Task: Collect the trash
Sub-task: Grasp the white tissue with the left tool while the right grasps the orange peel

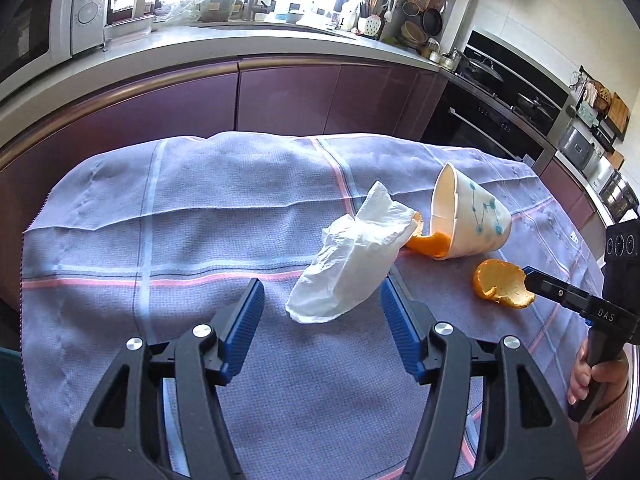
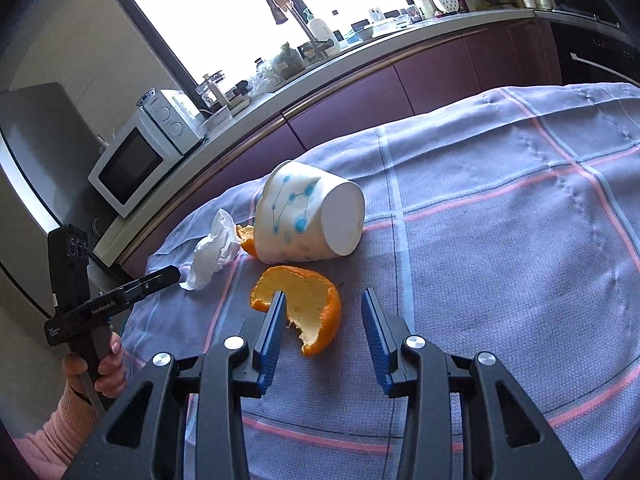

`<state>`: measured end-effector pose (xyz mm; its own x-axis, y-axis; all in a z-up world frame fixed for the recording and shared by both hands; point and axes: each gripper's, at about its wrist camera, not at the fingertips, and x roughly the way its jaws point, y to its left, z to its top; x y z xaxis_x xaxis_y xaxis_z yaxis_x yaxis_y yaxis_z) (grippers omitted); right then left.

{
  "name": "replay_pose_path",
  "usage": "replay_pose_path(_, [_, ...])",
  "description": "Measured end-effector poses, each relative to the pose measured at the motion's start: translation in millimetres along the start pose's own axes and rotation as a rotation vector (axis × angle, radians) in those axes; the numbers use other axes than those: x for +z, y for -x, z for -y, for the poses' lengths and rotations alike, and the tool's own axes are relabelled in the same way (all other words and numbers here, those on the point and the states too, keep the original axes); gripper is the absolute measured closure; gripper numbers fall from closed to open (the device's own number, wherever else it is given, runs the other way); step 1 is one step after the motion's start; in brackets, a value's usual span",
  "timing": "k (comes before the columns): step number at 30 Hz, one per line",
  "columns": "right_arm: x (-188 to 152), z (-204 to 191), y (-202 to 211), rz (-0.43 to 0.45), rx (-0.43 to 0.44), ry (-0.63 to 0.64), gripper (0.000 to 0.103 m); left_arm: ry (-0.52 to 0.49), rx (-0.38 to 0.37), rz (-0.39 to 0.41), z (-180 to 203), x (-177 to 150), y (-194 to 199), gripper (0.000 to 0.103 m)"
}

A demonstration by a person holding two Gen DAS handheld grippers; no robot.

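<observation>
Closing in on the mess from both sides now, and nothing is looking collected yet, as far as these views are showing: every scrap is still lying on the checked cloth [image 1: 200, 208] covering the table. Starting at the left, the left gripper [image 1: 322, 304] is hovering with its blue pads spread apart, and the near end of the crumpled white tissue [image 1: 352, 256] is sitting just between and ahead of them, though the pads are not pressing on it. Moving right, the tissue's far end is resting against an orange peel piece [image 1: 430, 242] that is poking out of the mouth of the tipped paper cup [image 1: 470, 216], which is lying on its side on the cloth with its mouth toward the tissue. Further right, a second, larger orange peel [image 2: 304, 312] is lying loose just beside the cup, and the right gripper [image 2: 324, 324] is straddling its near edge with jaws open, one pad in front of the peel but not clamping it. So I am judging both pickups as about to happen, not done. No bin or bag is showing anywhere, so where the trash is going I cannot tell.
</observation>
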<state>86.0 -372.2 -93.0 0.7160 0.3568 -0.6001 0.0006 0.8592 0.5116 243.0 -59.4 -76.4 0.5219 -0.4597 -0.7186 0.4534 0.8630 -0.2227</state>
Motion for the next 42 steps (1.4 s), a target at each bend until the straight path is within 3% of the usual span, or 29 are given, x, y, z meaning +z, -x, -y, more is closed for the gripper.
replay_pose_path(6, [-0.3,-0.8,-3.9,-0.017,0.008,-0.001,0.065,-0.043,0.02,-0.025,11.8,7.6,-17.8,0.043])
replay_pose_path(10, [-1.0,0.0,-5.7,-0.027,0.017,-0.006,0.066,-0.065,0.02,-0.05,17.0,9.4,-27.3,0.049])
replay_pose_path(12, [0.3,1.5,-6.6,-0.029,0.024,-0.011,0.068,-0.082,0.024,-0.068,19.6,8.3,-32.0,0.059])
replay_pose_path(13, [0.1,2.0,-6.8,-0.032,0.028,-0.013,0.07,-0.084,0.013,-0.081,20.6,7.1,-34.5,0.07])
replay_pose_path(20, [-0.7,1.2,-7.6,-0.042,0.035,-0.006,0.09,-0.088,-0.019,-0.077,25.7,1.2,-30.9,0.092])
replay_pose_path(42, [-6.5,-34.1,0.5,-0.027,0.117,0.041,0.093,-0.069,-0.036,0.045,13.0,-35.0,56.8,0.096])
